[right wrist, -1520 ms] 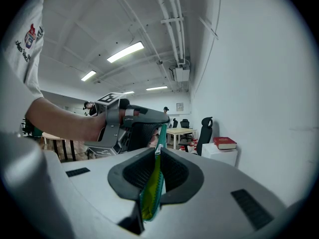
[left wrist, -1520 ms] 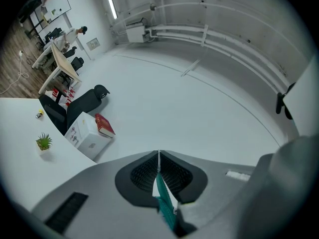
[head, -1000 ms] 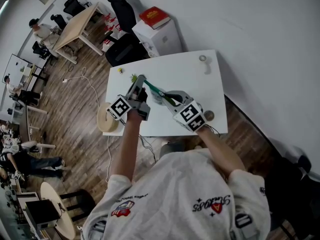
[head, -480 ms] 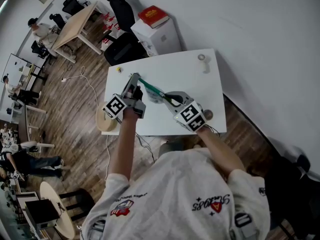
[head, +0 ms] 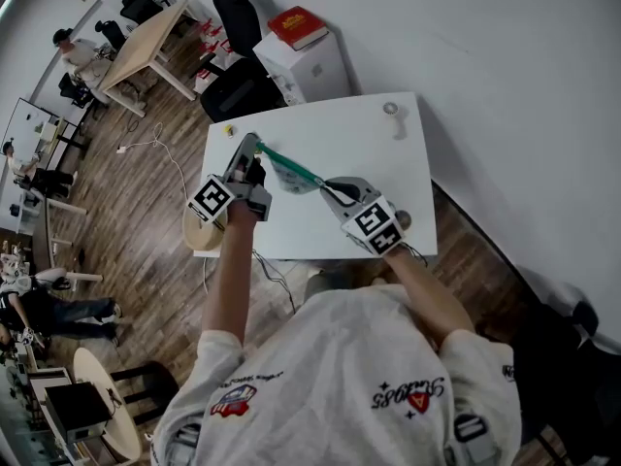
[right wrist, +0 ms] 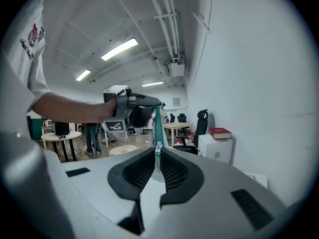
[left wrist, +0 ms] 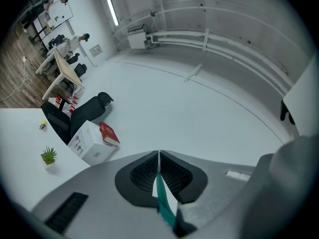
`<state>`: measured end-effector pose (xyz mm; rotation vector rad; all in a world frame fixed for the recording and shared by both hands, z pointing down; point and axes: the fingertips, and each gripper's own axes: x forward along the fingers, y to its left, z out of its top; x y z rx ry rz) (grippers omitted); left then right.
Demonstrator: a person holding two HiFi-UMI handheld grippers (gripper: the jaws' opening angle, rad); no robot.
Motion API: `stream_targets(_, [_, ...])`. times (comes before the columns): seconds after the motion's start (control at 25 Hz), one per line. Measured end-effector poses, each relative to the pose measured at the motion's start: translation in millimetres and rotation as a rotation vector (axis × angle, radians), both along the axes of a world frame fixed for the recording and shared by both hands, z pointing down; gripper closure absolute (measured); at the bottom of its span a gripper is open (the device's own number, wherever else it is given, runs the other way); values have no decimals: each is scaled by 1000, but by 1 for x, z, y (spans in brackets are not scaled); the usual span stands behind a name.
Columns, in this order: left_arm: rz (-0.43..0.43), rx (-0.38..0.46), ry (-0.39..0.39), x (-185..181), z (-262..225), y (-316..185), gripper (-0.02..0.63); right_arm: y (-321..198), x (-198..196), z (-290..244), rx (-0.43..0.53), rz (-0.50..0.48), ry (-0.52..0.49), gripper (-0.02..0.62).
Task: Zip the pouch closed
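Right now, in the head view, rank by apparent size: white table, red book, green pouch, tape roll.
1. white table
2. red book and green pouch: look alike, book farther, unranked
3. tape roll

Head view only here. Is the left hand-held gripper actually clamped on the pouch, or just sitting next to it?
Observer: Clamped. The left gripper view shows the left hand-held gripper with its jaws together on the teal edge of the pouch.
Operator: What has the right one got?
Observer: The right hand-held gripper pinches the small metal zipper pull at its jaw tips.
Operator: Any slack between them?
Observer: In the right gripper view the teal zipper tape runs straight to the left one's jaws, with no sag.
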<state>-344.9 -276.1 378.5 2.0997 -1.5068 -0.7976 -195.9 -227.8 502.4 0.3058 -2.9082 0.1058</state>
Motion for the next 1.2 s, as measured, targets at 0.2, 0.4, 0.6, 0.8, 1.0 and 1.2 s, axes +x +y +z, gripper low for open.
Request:
stream_targets(0.2, [-196,-232,33,-31,39,16,598,1,0,0,4,-4,7,558])
stream_targets(0.4, [-49,-62,6,-4,11,7,598,0,1,-4,30,7,-21,548])
stream_targets(0.6, [-9,-8,-47,6,0,5,598,-11,7,-4,7,39,-75,516])
stream_targets(0.8, [-71,-32,-74,-6,5,12,598,-24,14,-8,34,60,-86,516])
stream_targets(1.0, [-128,-52,-111,-17,15,22,597,-36,15,-14,63,83,-68,574])
stream_targets(1.2, [-170,-89,-160,-18,31,39,598,-40,18,-25,90,124,-50,591])
